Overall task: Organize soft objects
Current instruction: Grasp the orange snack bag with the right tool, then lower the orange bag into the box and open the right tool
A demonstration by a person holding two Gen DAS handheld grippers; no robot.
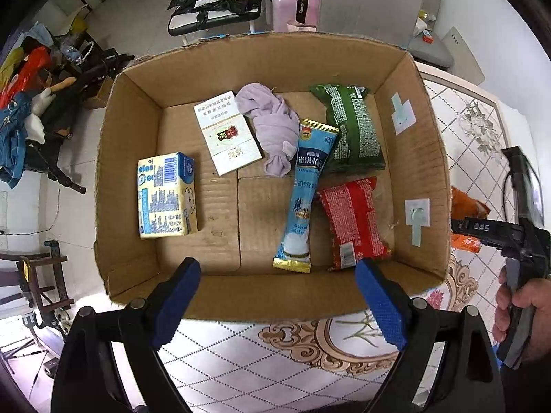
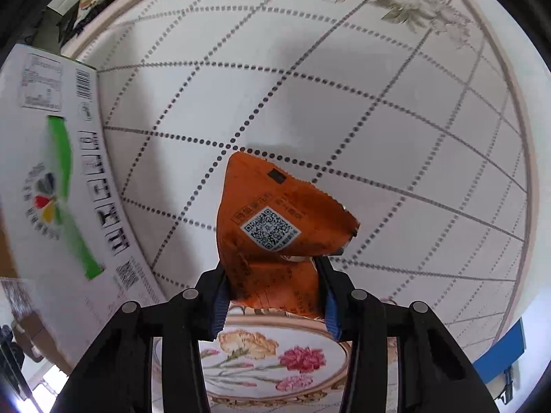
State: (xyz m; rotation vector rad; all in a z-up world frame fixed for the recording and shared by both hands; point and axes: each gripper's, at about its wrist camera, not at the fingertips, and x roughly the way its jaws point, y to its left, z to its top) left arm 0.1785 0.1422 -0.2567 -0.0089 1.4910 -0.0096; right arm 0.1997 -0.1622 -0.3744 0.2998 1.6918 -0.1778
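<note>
An open cardboard box [image 1: 137, 110] stands on the table. In it lie a purple cloth bundle [image 1: 272, 127], a blue Nestle sachet [image 1: 304, 196], a green packet [image 1: 351, 127], a red packet [image 1: 354, 220], a yellow-blue carton [image 1: 167, 196] and a white flat pack [image 1: 227, 134]. My left gripper [image 1: 275, 282] is open and empty above the box's near wall. My right gripper [image 2: 273, 289] is shut on an orange snack packet [image 2: 272, 227], held above the table just right of the box; the packet also shows in the left wrist view [image 1: 465, 206].
The table has a white patterned cloth [image 2: 310, 86] with a flower medallion [image 2: 261, 354]. The box's printed outer wall [image 2: 51, 179] is close on the left of the right gripper. Chairs, a pink suitcase [image 1: 292, 3] and clutter stand beyond the table.
</note>
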